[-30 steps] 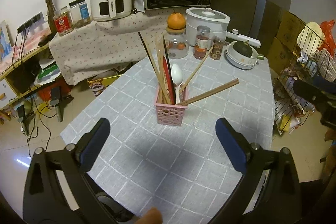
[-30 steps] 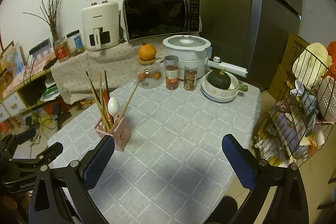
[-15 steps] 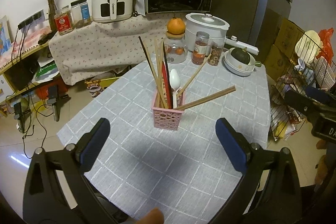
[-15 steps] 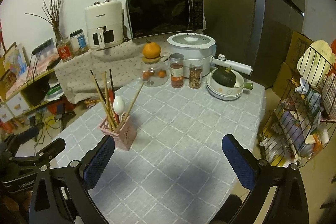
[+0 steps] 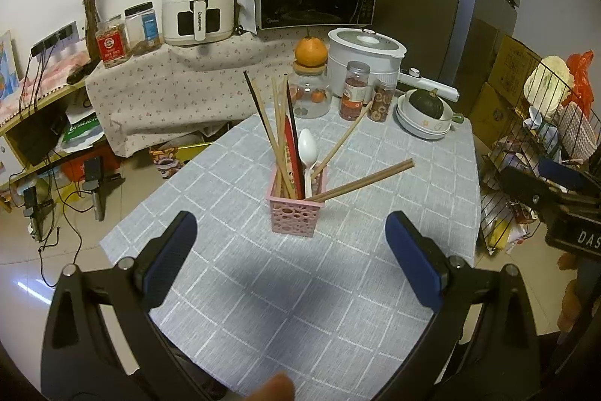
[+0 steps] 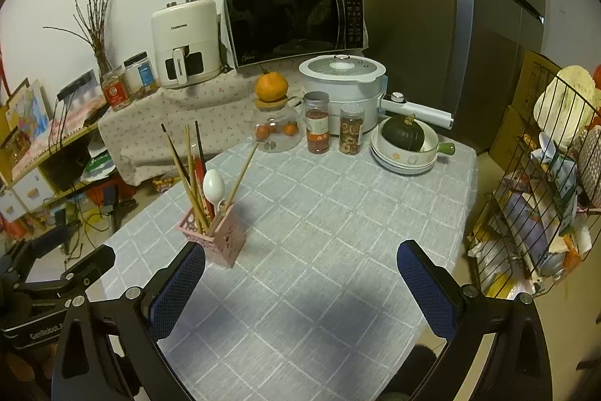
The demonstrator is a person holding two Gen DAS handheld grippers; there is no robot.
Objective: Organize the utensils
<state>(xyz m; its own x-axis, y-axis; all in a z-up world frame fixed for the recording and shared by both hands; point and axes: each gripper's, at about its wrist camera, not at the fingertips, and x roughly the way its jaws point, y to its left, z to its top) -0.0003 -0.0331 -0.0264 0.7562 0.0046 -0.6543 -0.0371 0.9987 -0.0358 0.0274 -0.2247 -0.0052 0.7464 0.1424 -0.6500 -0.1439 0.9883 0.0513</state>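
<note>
A pink perforated utensil holder [image 5: 296,213] stands on the grey checked tablecloth [image 5: 263,288]. It holds several chopsticks [image 5: 274,134], a white spoon [image 5: 308,149] and one pair of chopsticks leaning far right [image 5: 368,179]. The holder also shows in the right wrist view [image 6: 216,235]. My left gripper [image 5: 291,250] is open and empty, hovering in front of the holder. My right gripper [image 6: 300,284] is open and empty, above the table to the right of the holder.
At the table's far end stand a glass jar with an orange on top [image 5: 310,77], two spice jars [image 5: 353,94], a white cooker [image 5: 366,59] and stacked bowls with a squash [image 5: 426,115]. A wire rack [image 6: 541,198] stands to the right of the table.
Both grippers have drawn back and risen a little from the table, so the holder looks smaller and farther. Both stay open and empty. The holder has not moved.
</note>
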